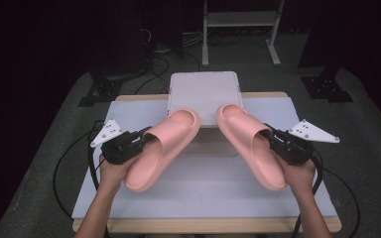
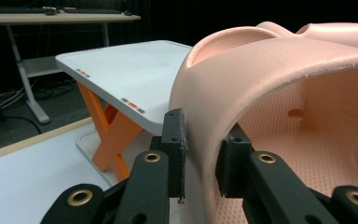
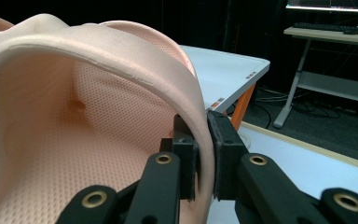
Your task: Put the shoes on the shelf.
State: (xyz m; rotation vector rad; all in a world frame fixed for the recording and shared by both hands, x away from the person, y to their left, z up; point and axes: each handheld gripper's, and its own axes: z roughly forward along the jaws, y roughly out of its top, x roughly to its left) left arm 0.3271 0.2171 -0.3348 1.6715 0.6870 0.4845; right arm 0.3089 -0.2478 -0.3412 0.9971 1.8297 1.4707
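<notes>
Both tools, left tool (image 1: pixel 146 136) and right tool (image 1: pixel 270 135), pinch the strap of one pink slipper each (image 1: pixel 161 148) (image 1: pixel 250 144), toes pointing toward the white stand (image 1: pixel 204 96) beyond the counter (image 1: pixel 203 198).

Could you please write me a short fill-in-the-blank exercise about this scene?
1. Each claw grips a pink ____.
2. The left claw is clamped on the left slipper's upper ____.
3. The right claw holds the right slipper with its toe pointing toward the white ____ on orange legs.

Missing words: slipper; strap; stand
</notes>
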